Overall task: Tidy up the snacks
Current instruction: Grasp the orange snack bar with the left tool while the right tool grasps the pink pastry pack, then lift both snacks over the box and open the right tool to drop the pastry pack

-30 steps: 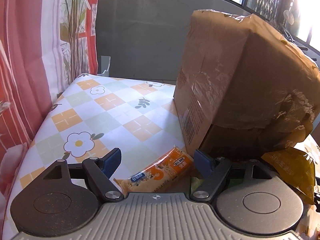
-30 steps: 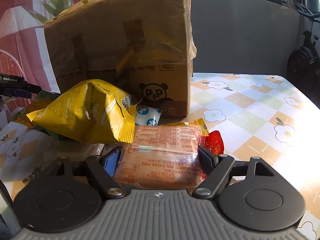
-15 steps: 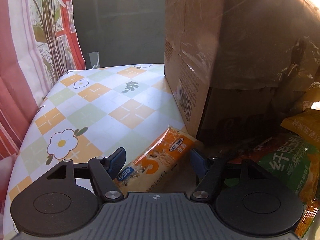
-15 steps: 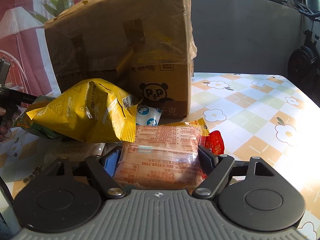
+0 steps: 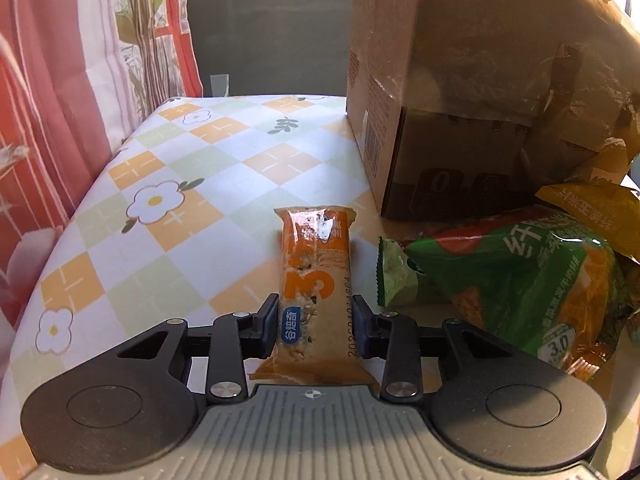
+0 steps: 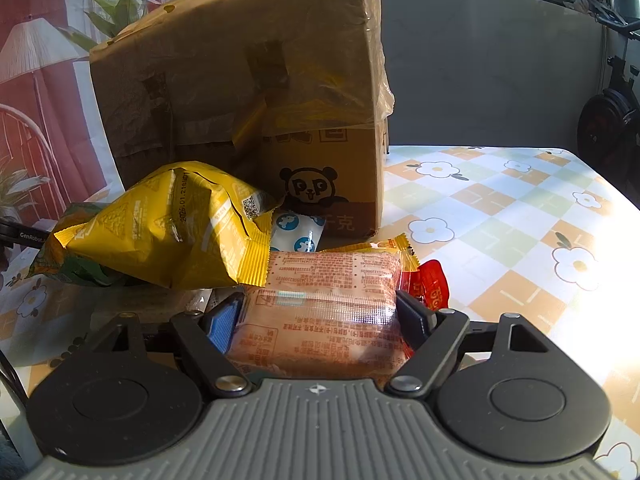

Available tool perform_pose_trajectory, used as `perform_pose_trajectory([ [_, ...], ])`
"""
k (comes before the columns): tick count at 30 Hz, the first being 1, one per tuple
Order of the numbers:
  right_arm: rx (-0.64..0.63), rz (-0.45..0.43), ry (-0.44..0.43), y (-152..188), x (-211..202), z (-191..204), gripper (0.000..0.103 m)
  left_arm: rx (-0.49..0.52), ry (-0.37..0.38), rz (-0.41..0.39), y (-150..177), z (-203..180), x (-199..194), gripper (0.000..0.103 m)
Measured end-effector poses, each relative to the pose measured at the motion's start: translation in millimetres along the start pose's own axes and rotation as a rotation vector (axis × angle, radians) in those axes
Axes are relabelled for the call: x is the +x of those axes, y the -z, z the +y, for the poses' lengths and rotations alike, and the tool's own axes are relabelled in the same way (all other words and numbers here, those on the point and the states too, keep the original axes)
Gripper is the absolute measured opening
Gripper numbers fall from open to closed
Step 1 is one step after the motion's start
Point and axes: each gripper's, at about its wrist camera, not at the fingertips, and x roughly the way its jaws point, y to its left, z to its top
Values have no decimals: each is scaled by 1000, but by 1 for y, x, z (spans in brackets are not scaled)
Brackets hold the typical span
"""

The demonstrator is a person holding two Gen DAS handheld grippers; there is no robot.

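Left claw: I've clamped the orange foil-wrapped cereal bar, lengthwise between pads.
Right claw: gripping the pink plastic-wrapped snack pack.

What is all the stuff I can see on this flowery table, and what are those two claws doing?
cardboard box: one, brown, panda print, standing at the back.
yellow bag: one, leaning in front of the box.
green bag: one, green and orange, beside the box.
blue-dotted white packet: one, between yellow bag and box.
red packet: one, right of the pink pack.
orange bar: one, on the table, gripped.
pink pack: one, gripped.
table: one, orange, green and white checks with flowers.
left claw: shut on the orange bar.
right claw: shut on the pink pack.
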Motion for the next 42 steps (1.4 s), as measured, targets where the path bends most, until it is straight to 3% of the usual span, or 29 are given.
perform_pose_trajectory([
  [6,9,-1,-7,0,1,0,80,-129,31,-45,6,9,-9,40],
  [12,18,-4,-11,0,1,0,80,-89,17,-56,-10,5,2,40],
  [20,28,-6,-16,1,0,-1,80,-94,-17,-73,-4,0,13,38],
  [28,35,-9,-19,3,0,0,81,-190,-28,-121,2,4,-15,38],
  [42,23,44,17,-4,-15,1,78,-137,25,-195,-3,-22,-58,38],
])
